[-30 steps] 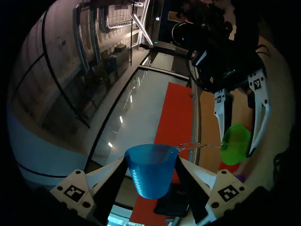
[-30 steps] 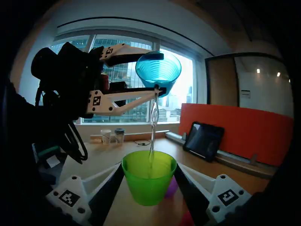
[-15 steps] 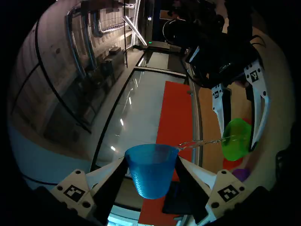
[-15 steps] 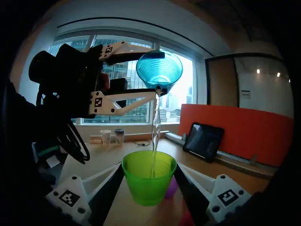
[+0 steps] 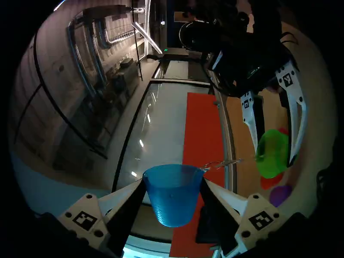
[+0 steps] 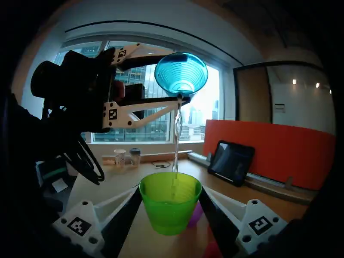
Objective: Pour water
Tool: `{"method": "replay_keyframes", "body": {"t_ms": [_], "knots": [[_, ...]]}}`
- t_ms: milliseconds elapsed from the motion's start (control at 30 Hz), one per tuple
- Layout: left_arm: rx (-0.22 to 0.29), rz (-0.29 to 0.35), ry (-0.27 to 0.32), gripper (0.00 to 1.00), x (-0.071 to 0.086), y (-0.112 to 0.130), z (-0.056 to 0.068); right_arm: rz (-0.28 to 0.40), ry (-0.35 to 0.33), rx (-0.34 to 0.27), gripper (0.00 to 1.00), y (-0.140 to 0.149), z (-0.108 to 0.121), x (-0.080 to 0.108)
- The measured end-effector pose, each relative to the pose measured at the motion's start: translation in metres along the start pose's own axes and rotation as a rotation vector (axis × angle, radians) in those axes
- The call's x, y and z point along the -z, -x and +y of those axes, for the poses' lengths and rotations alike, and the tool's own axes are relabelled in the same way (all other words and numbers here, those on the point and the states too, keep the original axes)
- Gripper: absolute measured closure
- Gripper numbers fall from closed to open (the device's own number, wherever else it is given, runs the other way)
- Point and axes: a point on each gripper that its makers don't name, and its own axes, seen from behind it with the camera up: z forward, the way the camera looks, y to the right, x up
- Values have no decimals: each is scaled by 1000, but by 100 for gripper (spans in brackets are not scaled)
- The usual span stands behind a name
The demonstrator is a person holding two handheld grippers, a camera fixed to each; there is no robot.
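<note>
The left gripper (image 5: pixel 173 189) clamps the blue cup (image 6: pixel 181 73), tipped on its side directly above the green cup (image 6: pixel 170 208). A thin water stream (image 6: pixel 176 137) falls from the blue rim into the green cup, which the right gripper (image 6: pixel 170 193) grips upright between its 2 fingers.

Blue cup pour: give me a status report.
Left tongs shut on blue cup, tipped. Right tongs shut on green cup below. Water streaming into green cup, part filled. Nothing in the stream's path.
</note>
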Motion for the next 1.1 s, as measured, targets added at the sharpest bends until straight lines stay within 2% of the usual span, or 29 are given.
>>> {"method": "replay_keyframes", "body": {"t_ms": [433, 800, 967, 1100], "knots": [[-100, 3, -3, 14, 0, -6, -1, 6, 5, -1, 9, -1, 3, 0], [-211, 10, -3, 14, -3, -10, -5, 12, 12, -6, 9, -2, 7, 1], [-256, 18, -3, 14, -3, -13, -2, 15, 12, -8, 9, -4, 8, 1], [-270, 24, -9, 14, -2, -15, 1, 17, 13, -9, 9, -4, 8, 2]]}}
